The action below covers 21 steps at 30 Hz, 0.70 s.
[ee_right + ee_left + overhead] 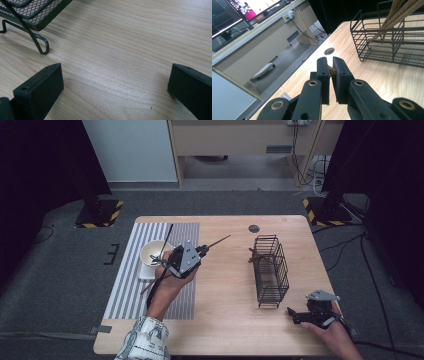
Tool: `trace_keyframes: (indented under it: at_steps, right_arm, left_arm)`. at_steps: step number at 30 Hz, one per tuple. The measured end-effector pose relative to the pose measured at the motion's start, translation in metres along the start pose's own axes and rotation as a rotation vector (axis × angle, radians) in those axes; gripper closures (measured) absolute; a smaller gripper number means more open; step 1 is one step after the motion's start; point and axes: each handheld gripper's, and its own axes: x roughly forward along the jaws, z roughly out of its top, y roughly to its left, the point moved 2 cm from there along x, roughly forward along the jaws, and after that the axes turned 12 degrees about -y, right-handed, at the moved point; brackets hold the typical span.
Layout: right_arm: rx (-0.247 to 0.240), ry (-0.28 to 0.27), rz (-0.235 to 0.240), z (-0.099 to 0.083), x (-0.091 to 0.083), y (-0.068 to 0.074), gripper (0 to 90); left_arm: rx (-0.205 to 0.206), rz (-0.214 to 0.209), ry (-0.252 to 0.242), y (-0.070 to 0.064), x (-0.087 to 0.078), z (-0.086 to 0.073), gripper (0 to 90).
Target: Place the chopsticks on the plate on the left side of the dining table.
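left gripper [202, 251] pinching a brown chopstick [217, 241] over the table [225, 320]

near the front edge the right gripper [292, 314] is resting with jaws spread wide; farther in, the chopstick is pointing toward the wire basket [272, 270], well apart, with the cup [152, 252] beside the left hand.

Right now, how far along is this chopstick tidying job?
Partly done. Some chopsticks already stand in the wire basket. One brown chopstick is in hand, clamped in the left tool above the table. It looks like more sticks wait by the white cup on the striped mat. The right tool rests open beside the basket.
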Motion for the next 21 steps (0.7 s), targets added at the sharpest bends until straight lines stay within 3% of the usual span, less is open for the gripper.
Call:
trace_keyframes:
  at_steps: [21]
  right_arm:
    - [0.0,0.0,0.0,0.0,0.0,0.0,0.2]
  left_arm:
    - [-0.01,0.02,0.012,0.006,-0.013,-0.012,83.9]
